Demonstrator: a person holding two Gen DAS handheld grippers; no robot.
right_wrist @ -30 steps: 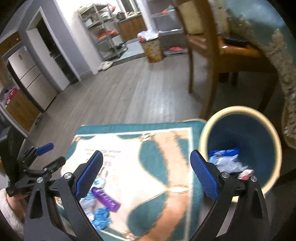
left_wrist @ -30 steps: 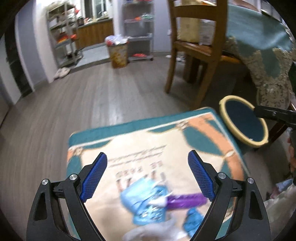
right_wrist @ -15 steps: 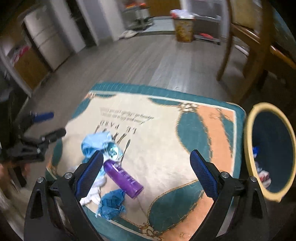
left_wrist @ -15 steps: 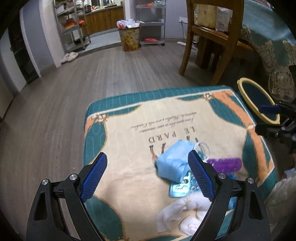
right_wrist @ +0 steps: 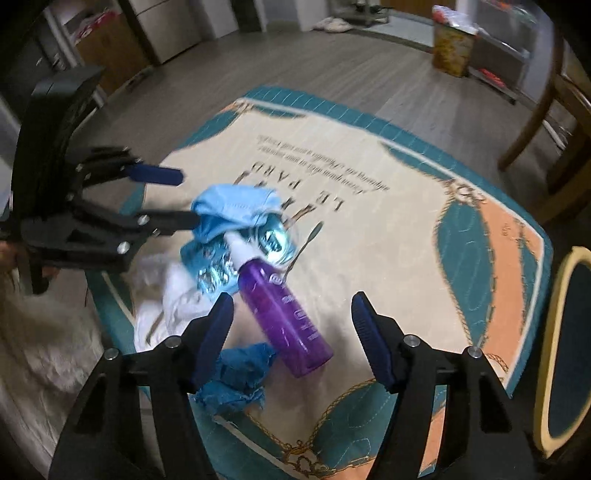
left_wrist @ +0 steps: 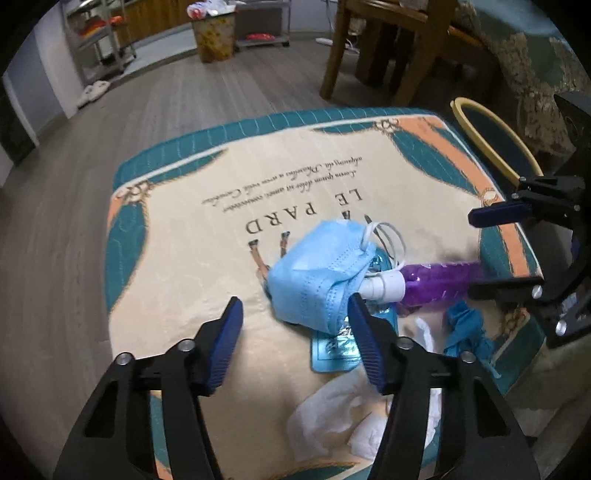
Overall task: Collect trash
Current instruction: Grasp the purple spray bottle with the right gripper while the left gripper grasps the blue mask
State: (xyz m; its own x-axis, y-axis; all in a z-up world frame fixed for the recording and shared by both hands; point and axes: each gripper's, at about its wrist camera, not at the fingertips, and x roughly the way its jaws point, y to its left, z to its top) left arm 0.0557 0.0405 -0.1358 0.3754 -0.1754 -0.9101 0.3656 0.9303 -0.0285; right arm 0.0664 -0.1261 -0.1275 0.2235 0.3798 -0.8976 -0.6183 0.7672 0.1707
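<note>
Left gripper: jaws part-way apart, just been closing, nothing pressed between the pads; the blue face mask sits just ahead of them, its near edge against the inner side of the right-hand finger, contact not certain. Right gripper: jaws likewise apart and just been closing, empty, with the base end of the purple bottle lying on the mat between the fingertips and untouched by either pad. Bottle: on its side, white cap tucked against the mask. Under mask and bottle: a shiny teal foil wrapper, flat. Near the bottle base: a crumpled dark-blue scrap, just beside the right gripper's left finger. White tissue: bunched at the mat's near edge, by the left gripper's right finger. All items lie clustered on a cream, teal and orange printed mat, lettered "LE PARD". Bin: yellow-rimmed, dark blue inside, off the mat's far side, well apart from the pile. Surround: grey wood-plank floor, wooden chair legs, a second full waste bin in the distance.
</note>
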